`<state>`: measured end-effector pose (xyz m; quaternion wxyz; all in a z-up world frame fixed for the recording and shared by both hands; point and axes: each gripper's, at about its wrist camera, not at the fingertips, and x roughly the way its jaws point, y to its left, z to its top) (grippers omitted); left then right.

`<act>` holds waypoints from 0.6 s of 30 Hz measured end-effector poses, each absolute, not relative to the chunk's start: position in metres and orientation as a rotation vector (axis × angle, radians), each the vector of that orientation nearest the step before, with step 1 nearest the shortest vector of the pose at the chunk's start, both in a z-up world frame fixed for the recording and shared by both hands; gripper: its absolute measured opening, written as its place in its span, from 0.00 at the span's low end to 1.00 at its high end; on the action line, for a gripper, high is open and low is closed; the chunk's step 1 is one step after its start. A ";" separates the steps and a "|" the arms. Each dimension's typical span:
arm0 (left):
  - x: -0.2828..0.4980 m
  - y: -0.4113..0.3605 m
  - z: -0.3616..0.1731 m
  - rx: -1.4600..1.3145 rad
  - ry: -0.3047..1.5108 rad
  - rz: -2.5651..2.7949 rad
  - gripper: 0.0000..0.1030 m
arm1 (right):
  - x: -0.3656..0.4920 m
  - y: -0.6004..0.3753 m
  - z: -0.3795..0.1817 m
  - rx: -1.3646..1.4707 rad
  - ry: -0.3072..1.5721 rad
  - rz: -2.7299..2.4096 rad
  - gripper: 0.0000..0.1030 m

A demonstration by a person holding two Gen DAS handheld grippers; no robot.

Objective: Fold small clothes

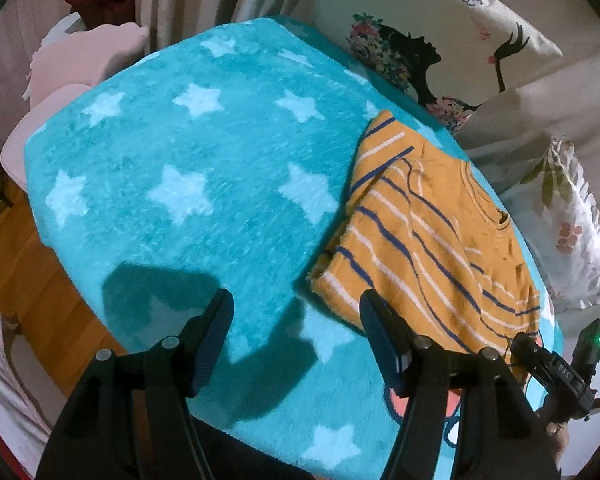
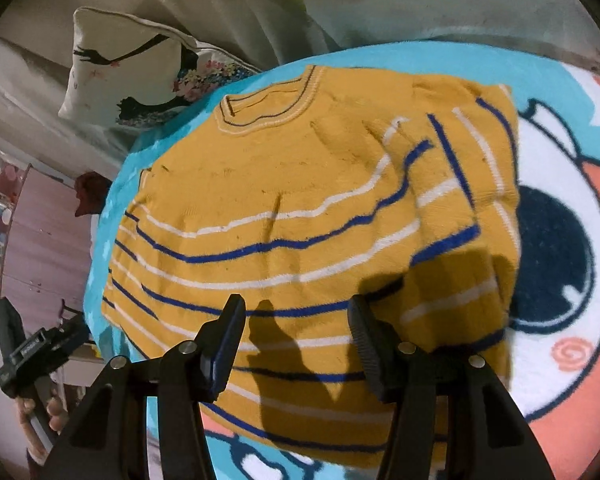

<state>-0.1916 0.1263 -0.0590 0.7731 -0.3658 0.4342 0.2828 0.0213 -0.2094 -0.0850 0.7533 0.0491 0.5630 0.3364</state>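
A small mustard-yellow sweater [image 2: 300, 220] with blue and white stripes lies flat on a turquoise star blanket [image 1: 188, 168], sleeves folded in over the body, collar at the far side. In the left wrist view the sweater [image 1: 428, 232] lies at the right. My left gripper [image 1: 296, 312] is open and empty, above bare blanket just left of the sweater's near corner. My right gripper [image 2: 296, 316] is open and empty, hovering over the sweater's lower half. The right gripper's body also shows in the left wrist view [image 1: 556, 368].
Printed cushions [image 1: 428, 40] and pale bedding [image 2: 260, 8] lie beyond the blanket's far edge. A cartoon eye print [image 2: 556, 264] covers the blanket right of the sweater. Pink furniture [image 1: 84, 64] and wooden floor [image 1: 24, 264] lie past the blanket's left edge.
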 end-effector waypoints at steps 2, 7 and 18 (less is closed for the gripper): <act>-0.186 0.127 -0.059 -0.799 0.928 0.591 0.63 | 0.017 -0.212 -0.076 0.102 1.216 0.715 0.56; -0.169 0.138 -0.065 -0.795 0.921 0.518 0.63 | 0.003 -0.198 -0.038 0.060 1.149 0.727 0.56; -0.152 0.185 -0.092 -0.840 0.992 0.348 0.63 | -0.016 -0.043 -0.032 0.033 1.212 0.883 0.59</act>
